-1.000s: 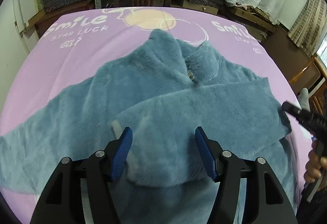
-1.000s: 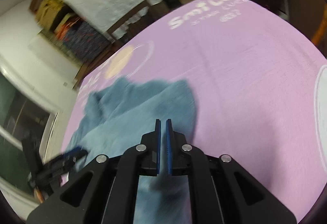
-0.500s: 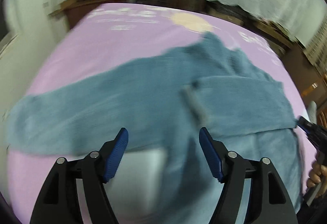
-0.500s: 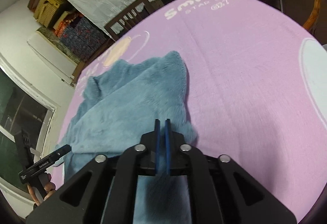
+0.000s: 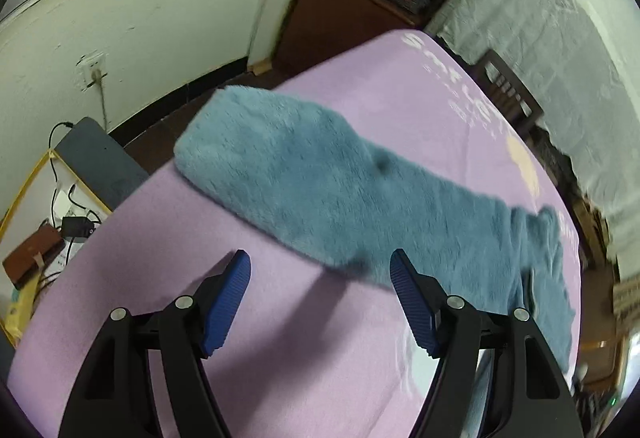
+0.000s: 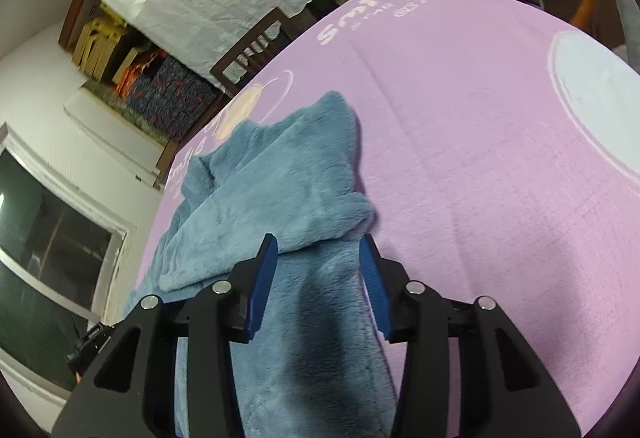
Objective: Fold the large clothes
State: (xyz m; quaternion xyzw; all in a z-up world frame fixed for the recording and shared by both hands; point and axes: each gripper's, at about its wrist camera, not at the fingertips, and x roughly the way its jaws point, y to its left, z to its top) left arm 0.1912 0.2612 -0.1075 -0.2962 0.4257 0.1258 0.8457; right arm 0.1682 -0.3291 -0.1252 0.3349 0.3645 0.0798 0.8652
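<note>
So far only one sleeve [image 6: 280, 198] of the blue fleece coat [image 6: 312, 338] lies folded across its body on the pink-covered table [image 6: 480, 198], while the other sleeve [image 5: 304, 174] lies outstretched, unfolded, beyond the left claw [image 5: 320, 298], which, like the right claw [image 6: 318, 278], gapes wide and holds nothing.

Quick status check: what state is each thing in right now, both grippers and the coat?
Left gripper: open, holding nothing, fingers above the bare sheet beside the sleeve.
Right gripper: open, fingers astride the coat, not clamped.
Coat: lying on the sheet, one sleeve folded across the body.
Other sleeve: stretched out flat, cuff at the sheet's edge.
</note>
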